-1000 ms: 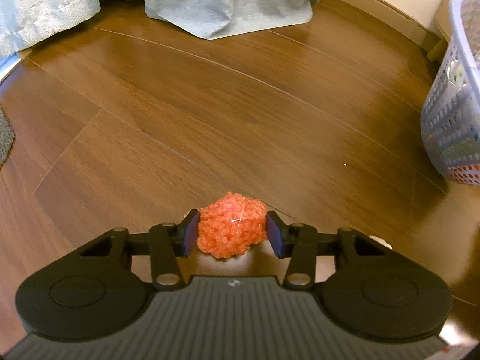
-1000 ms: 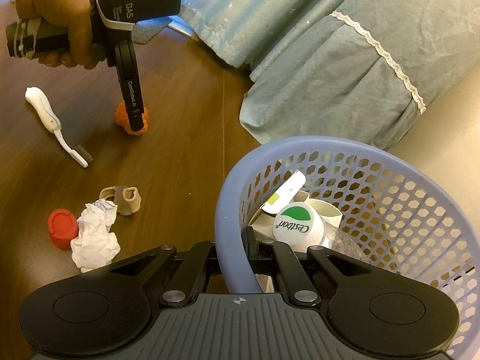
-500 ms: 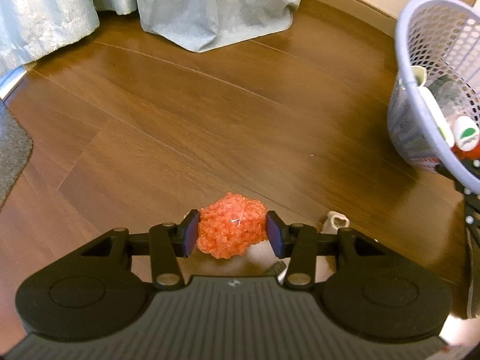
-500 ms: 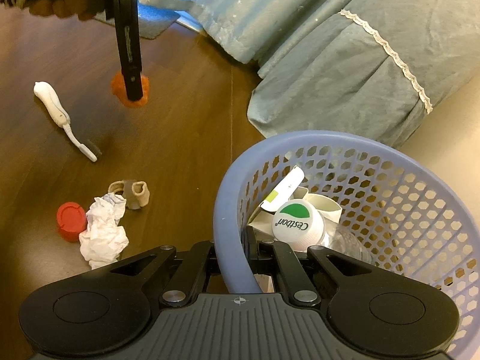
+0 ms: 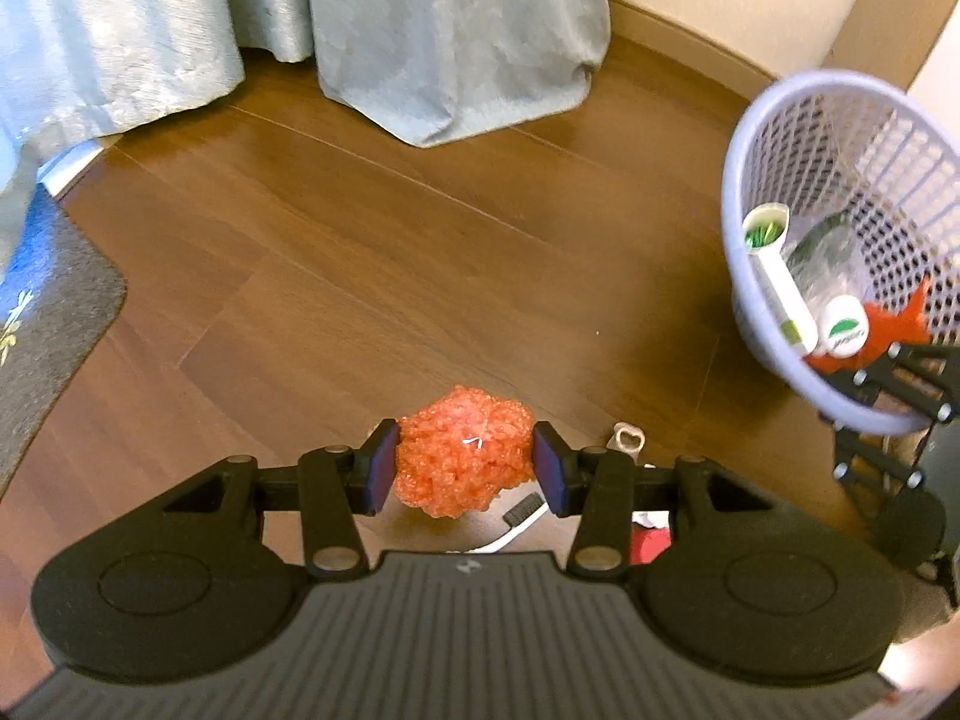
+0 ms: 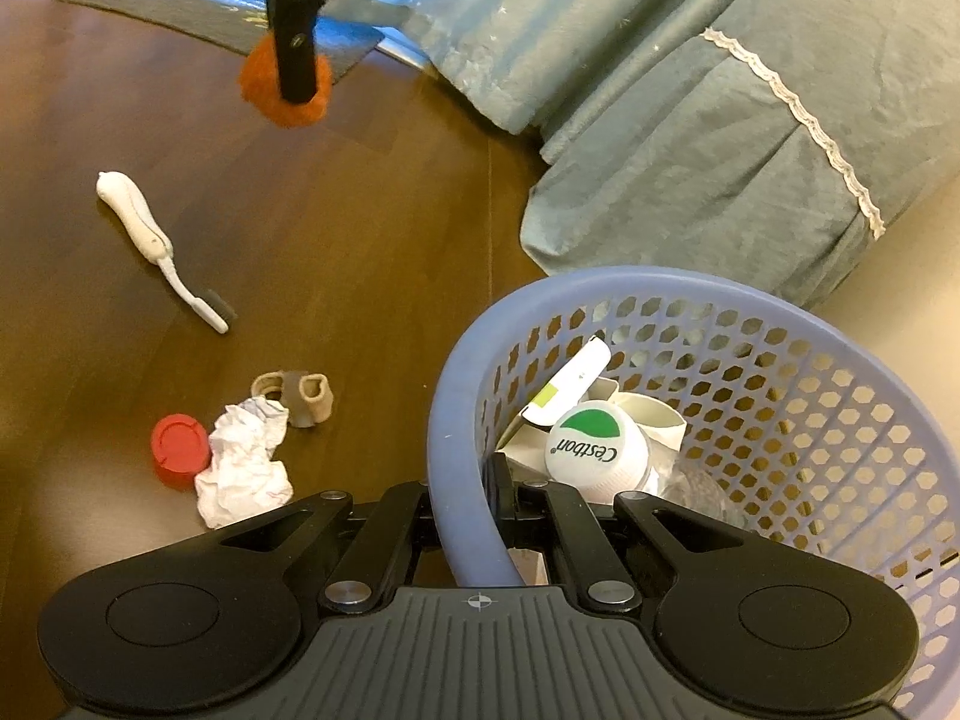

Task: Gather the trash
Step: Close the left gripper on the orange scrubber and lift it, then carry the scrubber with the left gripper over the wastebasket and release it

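- Clearly, the left gripper [image 5: 465,468] is clamped on an orange ball [image 5: 462,459], a pad pressing each side; the right view shows the ball hanging clear above the floor [image 6: 360,228].
- Rim-side, the right gripper [image 6: 474,516] is closed on the basket [image 6: 456,420], one finger inside the wall and one outside.
- Inside the basket lie a white cap [image 6: 597,450], a paper tube [image 5: 780,276] and clear plastic; its mouth is open toward the left gripper.
- On the floor near the basket: a toothbrush [image 6: 159,243], a red lid [image 6: 180,450], crumpled paper [image 6: 240,468] touching the lid, and a beige band [image 6: 297,399] just beside the paper.
- Between ball and basket the wooden boards are bare, giving open room across.
- A grey mat [image 5: 48,330] edges the floor on the left of the left view; curtains [image 5: 420,30] hang at the far side, their hems on the floor.
- Blue bedding [image 6: 690,120] bulges close behind the basket's far rim in the right view.
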A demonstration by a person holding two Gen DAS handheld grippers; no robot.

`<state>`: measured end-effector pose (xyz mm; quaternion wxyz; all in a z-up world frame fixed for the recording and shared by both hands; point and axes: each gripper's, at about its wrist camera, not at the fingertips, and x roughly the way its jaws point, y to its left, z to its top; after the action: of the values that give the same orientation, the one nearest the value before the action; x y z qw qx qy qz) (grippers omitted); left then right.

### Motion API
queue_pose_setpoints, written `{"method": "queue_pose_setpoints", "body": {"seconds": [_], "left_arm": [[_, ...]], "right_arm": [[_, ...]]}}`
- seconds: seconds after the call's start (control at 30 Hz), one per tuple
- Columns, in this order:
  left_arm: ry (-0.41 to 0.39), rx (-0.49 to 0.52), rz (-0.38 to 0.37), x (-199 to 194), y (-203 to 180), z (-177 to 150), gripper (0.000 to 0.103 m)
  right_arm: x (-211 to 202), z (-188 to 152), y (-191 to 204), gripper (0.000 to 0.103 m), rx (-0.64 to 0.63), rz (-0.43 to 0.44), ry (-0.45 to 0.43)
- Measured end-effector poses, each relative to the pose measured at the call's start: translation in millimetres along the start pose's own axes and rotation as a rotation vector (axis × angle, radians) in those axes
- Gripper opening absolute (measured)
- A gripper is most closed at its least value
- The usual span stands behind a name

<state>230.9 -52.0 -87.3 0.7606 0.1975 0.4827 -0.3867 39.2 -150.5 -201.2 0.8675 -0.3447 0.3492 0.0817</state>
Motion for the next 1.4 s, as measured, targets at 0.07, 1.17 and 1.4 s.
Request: {"method": "queue_pose_setpoints", "body": {"seconds": [0.07,1.17,1.4], "left_arm": [[-0.007,-0.022,0.004,-9.2,0.6,2.6,0.042],[-0.139,-0.057,-0.088,-93.5,-67.8,53.7,0.042],[-0.152,0.003,-0.141,-89.5,-97.0,68.9,0.042]], "right_arm": [[-1.7,0.6,1.2,0.000,-0.004,0.006,-0.003],[-8.4,7.8,4.3,0.000,0.023,0.031,-0.026],[-10.6,6.0,4.1,0.000,0.024,0.040,-0.031]]}}
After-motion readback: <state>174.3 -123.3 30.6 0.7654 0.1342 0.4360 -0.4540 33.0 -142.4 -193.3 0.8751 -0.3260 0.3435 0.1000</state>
